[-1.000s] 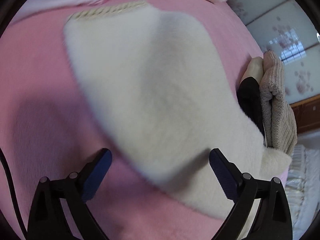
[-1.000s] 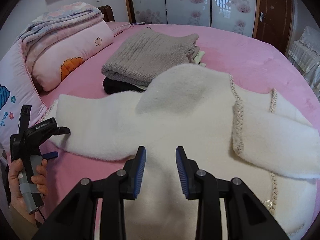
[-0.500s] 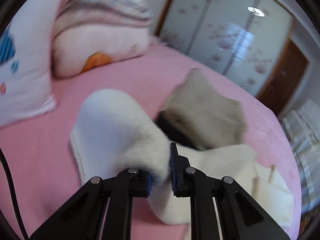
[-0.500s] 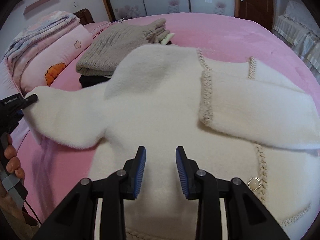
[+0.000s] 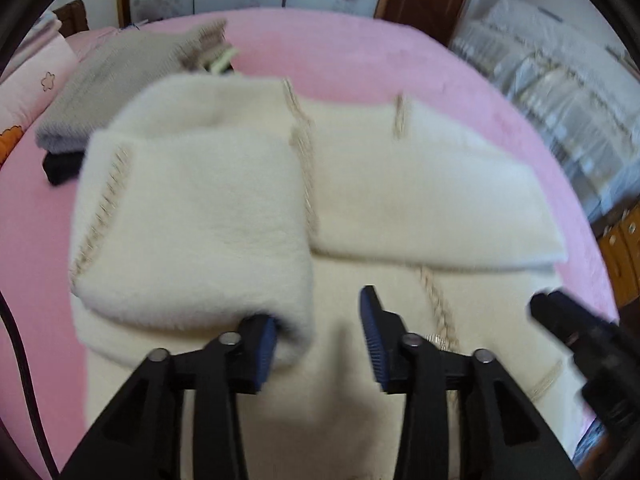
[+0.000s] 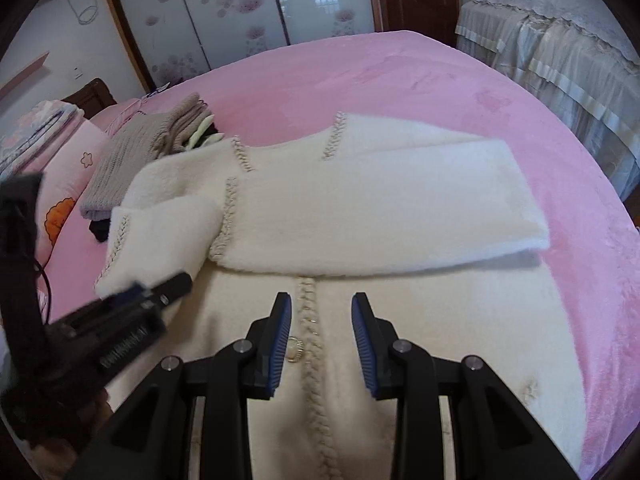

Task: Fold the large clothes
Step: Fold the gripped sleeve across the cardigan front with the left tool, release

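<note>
A fluffy white cardigan [image 6: 360,208] with braided trim lies flat on the pink bed, also in the left wrist view [image 5: 400,184]. Both sleeves are folded across its chest: the left sleeve [image 5: 192,216] and the right sleeve [image 6: 400,196]. My left gripper [image 5: 318,332] is open, its left finger touching the folded sleeve's end. It shows in the right wrist view [image 6: 152,300] at the sleeve cuff. My right gripper [image 6: 320,336] is open and empty above the button placket, and shows at the right edge of the left wrist view [image 5: 568,328].
A stack of folded clothes with a beige knit sweater [image 6: 132,152] on top sits at the cardigan's far left. Pink pillows and quilts [image 6: 60,152] lie further left. Another bed with a lace cover [image 6: 560,52] stands at the right, wardrobe doors [image 6: 240,20] behind.
My left gripper carried the left sleeve over onto the cardigan's chest and opened, letting it go. The right gripper stayed open and shifted slightly over the placket.
</note>
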`<act>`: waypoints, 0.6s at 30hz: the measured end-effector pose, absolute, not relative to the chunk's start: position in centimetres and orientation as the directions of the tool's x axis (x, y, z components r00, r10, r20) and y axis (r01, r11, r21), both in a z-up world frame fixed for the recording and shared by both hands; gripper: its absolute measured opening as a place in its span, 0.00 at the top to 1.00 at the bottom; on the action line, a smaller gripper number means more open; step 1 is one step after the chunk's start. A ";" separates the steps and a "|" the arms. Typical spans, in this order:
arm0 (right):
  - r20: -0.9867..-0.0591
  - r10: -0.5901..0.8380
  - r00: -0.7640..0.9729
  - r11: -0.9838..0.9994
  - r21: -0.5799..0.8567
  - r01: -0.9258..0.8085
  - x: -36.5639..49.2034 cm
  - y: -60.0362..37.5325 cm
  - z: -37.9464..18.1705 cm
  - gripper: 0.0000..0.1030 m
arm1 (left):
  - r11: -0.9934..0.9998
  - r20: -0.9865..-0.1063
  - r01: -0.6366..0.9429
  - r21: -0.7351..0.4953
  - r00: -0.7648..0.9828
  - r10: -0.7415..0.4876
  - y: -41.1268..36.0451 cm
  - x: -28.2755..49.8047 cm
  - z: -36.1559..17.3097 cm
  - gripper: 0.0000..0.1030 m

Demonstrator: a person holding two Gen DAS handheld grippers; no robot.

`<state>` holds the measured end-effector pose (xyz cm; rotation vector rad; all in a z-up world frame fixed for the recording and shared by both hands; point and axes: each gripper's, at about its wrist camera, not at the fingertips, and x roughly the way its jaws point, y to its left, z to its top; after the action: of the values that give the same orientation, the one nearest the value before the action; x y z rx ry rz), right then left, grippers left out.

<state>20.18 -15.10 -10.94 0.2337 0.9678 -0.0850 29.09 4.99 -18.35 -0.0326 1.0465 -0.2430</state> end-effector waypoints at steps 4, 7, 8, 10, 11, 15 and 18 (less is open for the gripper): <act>-0.828 0.033 0.560 0.964 0.174 0.199 19.7 -16.8 -11.4 0.69 | 0.964 -0.847 0.223 -0.148 0.475 -0.240 4.9 26.8 -17.7 0.44; -0.826 0.059 0.561 0.964 0.194 0.184 19.8 -16.6 -11.5 0.69 | 0.949 -0.831 0.239 -0.205 0.470 -0.298 4.9 25.3 -16.3 0.43; -0.821 0.069 0.567 0.964 0.201 0.173 19.7 -16.3 -11.4 0.69 | 0.951 -0.824 0.232 -0.207 0.482 -0.297 5.7 24.5 -15.6 0.43; -0.810 0.089 0.579 0.968 0.207 0.140 19.7 -15.2 -10.9 0.69 | 0.959 -0.814 0.209 -0.194 0.512 -0.276 7.2 22.6 -14.9 0.41; -0.806 0.100 0.584 0.971 0.206 0.118 19.7 -14.5 -10.7 0.69 | 0.965 -0.810 0.187 -0.181 0.528 -0.254 7.8 22.2 -14.5 0.41; -0.788 0.148 0.598 0.982 0.190 0.008 19.8 -11.2 -9.6 0.69 | 0.989 -0.813 0.051 -0.141 0.564 -0.145 11.7 20.8 -14.0 0.39; -0.771 0.183 0.609 0.983 0.154 -0.101 19.7 -7.8 -8.7 0.69 | 0.993 -0.835 -0.072 -0.096 0.548 -0.041 15.6 20.4 -14.4 0.39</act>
<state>19.72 -7.82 -8.74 0.0981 0.9009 0.1643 20.37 15.62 -14.39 -0.1239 0.9909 0.0181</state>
